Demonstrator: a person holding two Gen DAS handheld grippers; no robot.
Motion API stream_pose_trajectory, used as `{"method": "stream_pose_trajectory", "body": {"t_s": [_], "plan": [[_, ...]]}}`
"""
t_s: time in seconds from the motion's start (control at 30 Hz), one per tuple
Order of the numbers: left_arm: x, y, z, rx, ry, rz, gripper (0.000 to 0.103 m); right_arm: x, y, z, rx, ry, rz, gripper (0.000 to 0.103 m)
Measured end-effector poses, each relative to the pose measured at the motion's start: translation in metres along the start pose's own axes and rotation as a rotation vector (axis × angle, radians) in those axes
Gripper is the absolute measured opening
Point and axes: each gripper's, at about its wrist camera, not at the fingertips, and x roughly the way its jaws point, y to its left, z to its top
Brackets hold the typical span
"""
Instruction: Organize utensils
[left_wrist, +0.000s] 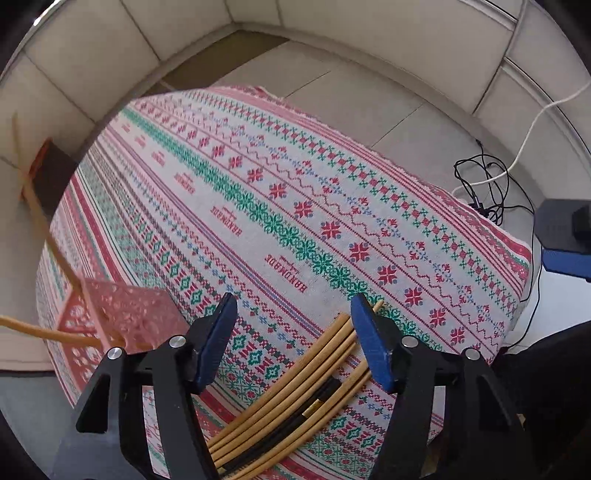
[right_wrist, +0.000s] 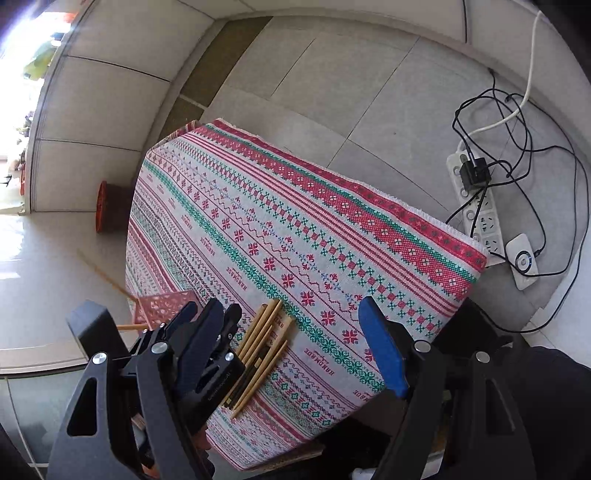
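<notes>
The desk (right_wrist: 369, 206), covered by a patterned cloth (left_wrist: 332, 192), takes up most of both views, and most of its top is bare, so there is open room toward the far side and to the right for either gripper to swing. The crowding is all at the near left corner: a pink lattice holder (left_wrist: 125, 314) stands there, close to the desk's left edge, with a couple of chopsticks already leaning out of it, one of them (left_wrist: 44, 221) slanting far past the edge over the floor. Just beside it lies the loose pile of chopsticks (left_wrist: 295, 380), mostly bamboo with a few black ones mixed in, fanned out and running toward the near edge of the desk. The left gripper (left_wrist: 293, 314) hangs over that pile with its blue pads spread wide and nothing between them; the right-hand pad sits right at the tips of the sticks. The right gripper (right_wrist: 295, 343) is likewise released and empty, off to the right of the pile, with the left gripper showing in front of it. The likely trouble is that closing on a fanned bundle catches several sticks unevenly, so some roll off the near edge. A sideways sweep toward the holder could also knock the leaning sticks or tip the light holder off the left edge.
</notes>
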Motion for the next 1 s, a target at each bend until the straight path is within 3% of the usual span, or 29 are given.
{"method": "stream_pose_trajectory", "body": {"t_s": [0.1, 0.2, 0.37, 0.47, 0.57, 0.67, 0.87, 1.0], "plan": [[-0.019, -0.003, 0.001, 0.021, -0.042, -0.028, 0.061, -0.009, -0.005, 0.004, 0.034, -0.045, 0.009, 0.074], [-0.039, -0.003, -0.009, 0.03, -0.059, -0.145, 0.061, -0.016, -0.01, 0.007, 0.068, -0.077, 0.009, 0.074], [-0.037, -0.006, -0.058, 0.041, 0.019, -0.307, 0.061, 0.0, -0.006, 0.002, 0.052, 0.003, 0.021, 0.075], [-0.018, -0.009, -0.084, 0.048, 0.041, -0.358, 0.043, 0.004, -0.001, -0.005, 0.039, 0.02, 0.031, 0.075], [-0.006, -0.029, -0.09, 0.162, 0.009, -0.342, 0.03, 0.001, -0.001, -0.01, 0.032, 0.011, 0.043, 0.075], [0.006, -0.042, -0.076, 0.182, 0.004, -0.348, 0.029, -0.002, -0.01, -0.011, 0.051, -0.024, 0.017, 0.075], [0.02, -0.045, -0.036, 0.17, -0.01, -0.308, 0.029, -0.001, -0.031, 0.003, 0.148, -0.011, 0.037, 0.075], [0.041, -0.048, -0.02, 0.178, 0.044, -0.289, 0.029, 0.005, -0.03, 0.004, 0.153, 0.015, 0.047, 0.075]]}}
